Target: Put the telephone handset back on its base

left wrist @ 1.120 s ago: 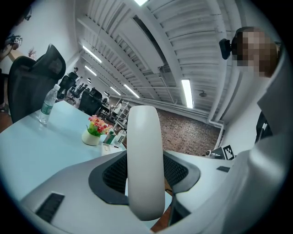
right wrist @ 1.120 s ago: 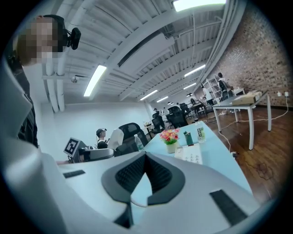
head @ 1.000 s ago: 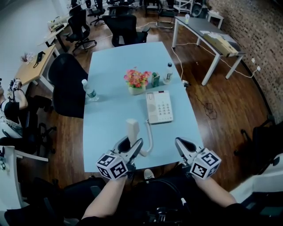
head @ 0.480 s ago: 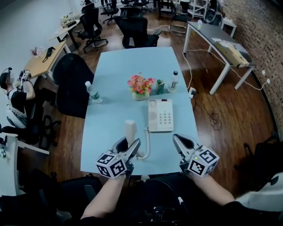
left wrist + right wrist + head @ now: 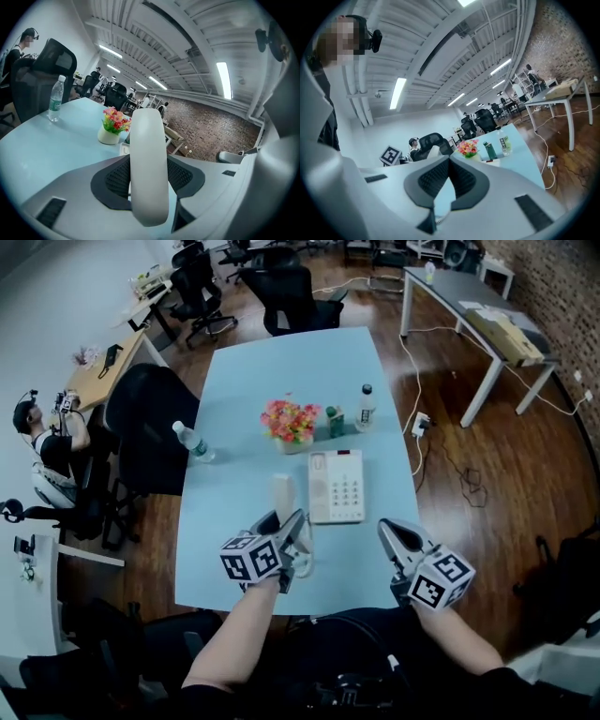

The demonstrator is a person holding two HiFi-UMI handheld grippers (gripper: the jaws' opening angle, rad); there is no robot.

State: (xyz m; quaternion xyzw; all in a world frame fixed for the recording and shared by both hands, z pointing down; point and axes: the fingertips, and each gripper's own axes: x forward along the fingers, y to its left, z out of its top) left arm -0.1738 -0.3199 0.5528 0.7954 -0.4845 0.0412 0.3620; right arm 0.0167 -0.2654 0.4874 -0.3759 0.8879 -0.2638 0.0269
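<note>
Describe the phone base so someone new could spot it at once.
On the long light-blue table, look just on the near side of the flower pot. The phone base is the flat white slab there, the only thing with a keypad.

1 table [image 5: 281, 362], 1 handset [image 5: 283, 491], 1 phone base [image 5: 336, 486], 1 flower pot [image 5: 292, 423], 2 water bottles [image 5: 192, 442] [image 5: 366, 407], 1 green can [image 5: 335, 421], 2 grippers [image 5: 281, 523] [image 5: 386, 526].

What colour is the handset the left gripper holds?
White; the handset shows best in the left gripper view.
</note>
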